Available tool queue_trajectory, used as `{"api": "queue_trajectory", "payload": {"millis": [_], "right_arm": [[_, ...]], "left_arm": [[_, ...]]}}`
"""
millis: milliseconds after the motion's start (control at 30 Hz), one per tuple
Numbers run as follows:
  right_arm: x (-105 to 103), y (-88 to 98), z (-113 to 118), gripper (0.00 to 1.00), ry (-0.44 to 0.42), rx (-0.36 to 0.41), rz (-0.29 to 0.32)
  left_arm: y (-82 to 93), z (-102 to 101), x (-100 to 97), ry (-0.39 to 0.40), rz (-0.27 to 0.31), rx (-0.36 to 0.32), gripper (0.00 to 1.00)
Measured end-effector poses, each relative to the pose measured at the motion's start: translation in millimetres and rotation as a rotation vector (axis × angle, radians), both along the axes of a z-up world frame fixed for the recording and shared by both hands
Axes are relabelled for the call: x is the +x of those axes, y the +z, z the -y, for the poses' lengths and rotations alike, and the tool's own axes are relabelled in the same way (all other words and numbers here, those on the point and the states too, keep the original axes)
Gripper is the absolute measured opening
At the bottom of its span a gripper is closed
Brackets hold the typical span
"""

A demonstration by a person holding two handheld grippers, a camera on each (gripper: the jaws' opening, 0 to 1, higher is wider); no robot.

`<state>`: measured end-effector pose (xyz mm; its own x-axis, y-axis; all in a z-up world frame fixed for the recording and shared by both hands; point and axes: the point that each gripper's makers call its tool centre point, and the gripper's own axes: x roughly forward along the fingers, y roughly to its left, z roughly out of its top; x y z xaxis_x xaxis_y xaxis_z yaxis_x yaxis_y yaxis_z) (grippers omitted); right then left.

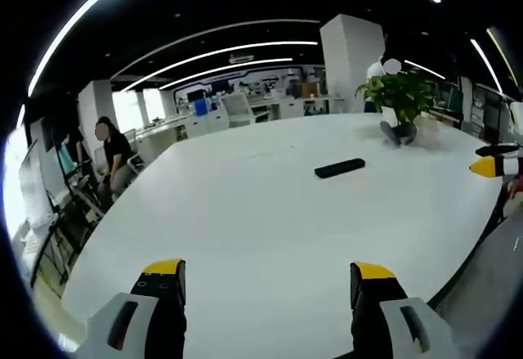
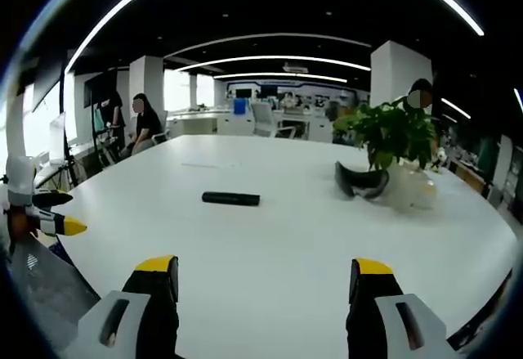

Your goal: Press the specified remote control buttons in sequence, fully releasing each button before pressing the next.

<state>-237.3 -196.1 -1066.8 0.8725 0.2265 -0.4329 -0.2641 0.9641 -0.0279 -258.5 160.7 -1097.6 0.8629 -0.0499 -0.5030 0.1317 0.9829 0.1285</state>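
We face a broad white table (image 2: 270, 244) with a potted plant (image 2: 391, 136) toward its far side. The black remote control (image 2: 230, 199) lies flat mid-table, long axis crosswise to both grippers, well ahead of them. Our right gripper (image 2: 257, 281) and left gripper (image 1: 270, 281) are both spread wide, holding nothing; neither looks clearly nearer.

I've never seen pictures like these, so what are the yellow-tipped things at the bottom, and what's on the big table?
A person holds a pincher tool in each hand, and a camera rides on each one. The left gripper and the right gripper are both open and hold nothing. Both look across a big white table. A black remote control lies flat on it, untouched. Farther back stand a potted plant and a dark curved object beside it.
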Motion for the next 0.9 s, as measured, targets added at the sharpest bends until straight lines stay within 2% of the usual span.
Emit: {"api": "queue_trajectory", "payload": {"millis": [767,900], "right_arm": [[0.0,0.8,-0.5,0.85,0.007,0.009,0.002],[0.0,2.1,-1.0,0.85,0.010,0.011,0.008]], "left_arm": [[-1.4,5.3,0.5,-0.027,-0.011,0.005,0.87],[-1.3,7.8,0.9,-0.036,-0.013,-0.024,0.87]]}}
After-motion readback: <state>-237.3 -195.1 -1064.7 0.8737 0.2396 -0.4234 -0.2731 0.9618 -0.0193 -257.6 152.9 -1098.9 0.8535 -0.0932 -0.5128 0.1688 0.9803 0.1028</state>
